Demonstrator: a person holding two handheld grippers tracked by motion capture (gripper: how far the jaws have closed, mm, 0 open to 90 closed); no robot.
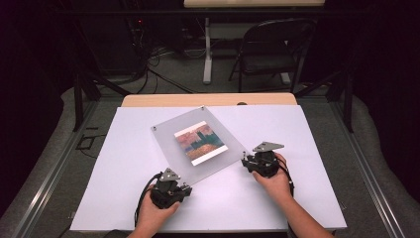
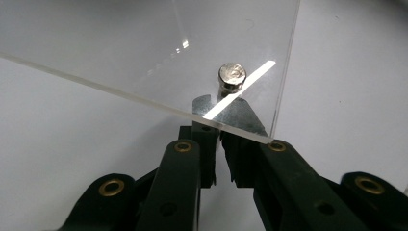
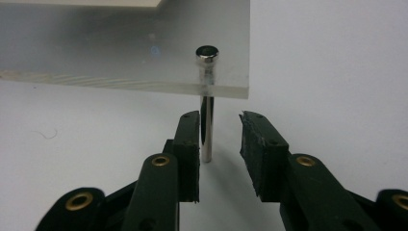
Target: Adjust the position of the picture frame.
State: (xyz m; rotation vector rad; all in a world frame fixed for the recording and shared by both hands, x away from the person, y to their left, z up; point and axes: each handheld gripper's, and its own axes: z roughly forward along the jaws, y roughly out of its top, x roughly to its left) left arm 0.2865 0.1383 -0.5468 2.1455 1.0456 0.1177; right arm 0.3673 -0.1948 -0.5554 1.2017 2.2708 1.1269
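Reaching in from the near edge of a white table (image 1: 124, 198), a person's two hands each carry a black two-jaw gripper toward a clear acrylic picture frame (image 1: 173, 141). The left gripper (image 1: 171, 188) sits at the frame's near corner. In the left gripper view its jaws are almost together, tucked under the panel's edge beside a silver corner standoff (image 2: 232, 77); whether the pads pinch anything there cannot be told. The right gripper (image 1: 258, 163) sits at the frame's right corner. In the right gripper view its jaws stand partly open on either side of a thin metal post (image 3: 207, 130) that hangs below the panel, the left pad close against it, the right pad apart, so the post is not yet gripped.

Farther in, the frame lies tilted across the middle of the table, a colourful print (image 1: 200, 143) sandwiched inside. Small fasteners show at its far corners.

Beyond the table stand a folding chair (image 1: 272, 49) and loose cables (image 1: 153, 59) on the floor.

Judging from this, work on the corner posts is only beginning: all visible fasteners seem in place.
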